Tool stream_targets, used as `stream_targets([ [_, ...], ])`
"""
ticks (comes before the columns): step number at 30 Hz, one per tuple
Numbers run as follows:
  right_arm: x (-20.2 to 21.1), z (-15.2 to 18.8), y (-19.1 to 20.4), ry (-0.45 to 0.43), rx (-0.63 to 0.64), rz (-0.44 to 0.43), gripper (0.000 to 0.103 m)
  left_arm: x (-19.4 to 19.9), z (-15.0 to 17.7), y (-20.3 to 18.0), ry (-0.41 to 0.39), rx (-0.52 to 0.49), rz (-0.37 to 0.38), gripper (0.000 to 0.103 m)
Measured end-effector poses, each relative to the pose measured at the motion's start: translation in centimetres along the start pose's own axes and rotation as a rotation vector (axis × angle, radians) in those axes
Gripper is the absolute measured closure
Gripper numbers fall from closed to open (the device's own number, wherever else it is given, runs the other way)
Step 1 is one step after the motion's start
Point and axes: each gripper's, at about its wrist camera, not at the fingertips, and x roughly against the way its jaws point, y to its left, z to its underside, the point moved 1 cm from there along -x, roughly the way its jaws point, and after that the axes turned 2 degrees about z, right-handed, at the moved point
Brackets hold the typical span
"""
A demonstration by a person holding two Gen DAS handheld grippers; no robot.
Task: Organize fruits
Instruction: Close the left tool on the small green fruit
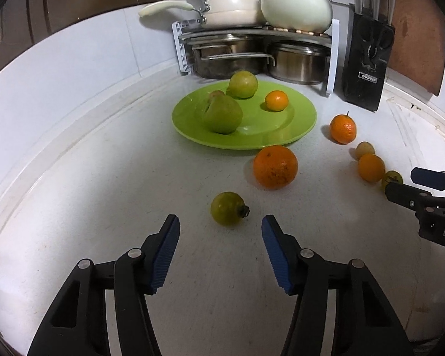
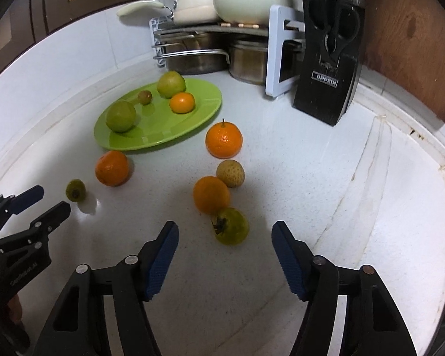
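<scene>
A green plate (image 1: 252, 139) (image 2: 151, 144) holds two green fruits, a small orange and a small brownish fruit. On the white counter lie a large orange (image 1: 276, 166) (image 2: 112, 167), a stemmed tangerine (image 1: 343, 128) (image 2: 224, 139), a pale bumpy fruit (image 2: 230, 173) and another orange (image 2: 211, 194). My left gripper (image 1: 221, 222) (image 2: 53, 198) is open, with a small green fruit (image 1: 228, 209) (image 2: 75, 190) just ahead of its blue pads. My right gripper (image 2: 225, 225) (image 1: 400, 181) is open around a second green fruit (image 2: 233, 227); the pads are clear of it.
A rack of pots and pans (image 1: 252, 56) stands behind the plate in the corner. A black knife block (image 1: 366, 71) (image 2: 329, 68) and a brown board (image 2: 412, 47) are at the back right. A grooved drainboard (image 2: 370, 178) lies to the right.
</scene>
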Motion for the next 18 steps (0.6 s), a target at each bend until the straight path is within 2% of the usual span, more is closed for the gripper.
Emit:
stream_targets([
  [10,-1.7,-0.2,-0.2,0.040,-0.008,-0.017,0.050,-2.0,-0.5,-0.2,0.037,0.033,0.026,0.059],
  [18,-2.3,-0.3,-0.3,0.056,-0.004,-0.019,0.066,-2.7,-0.9,-0.4,0.049,0.033,0.025,0.073],
])
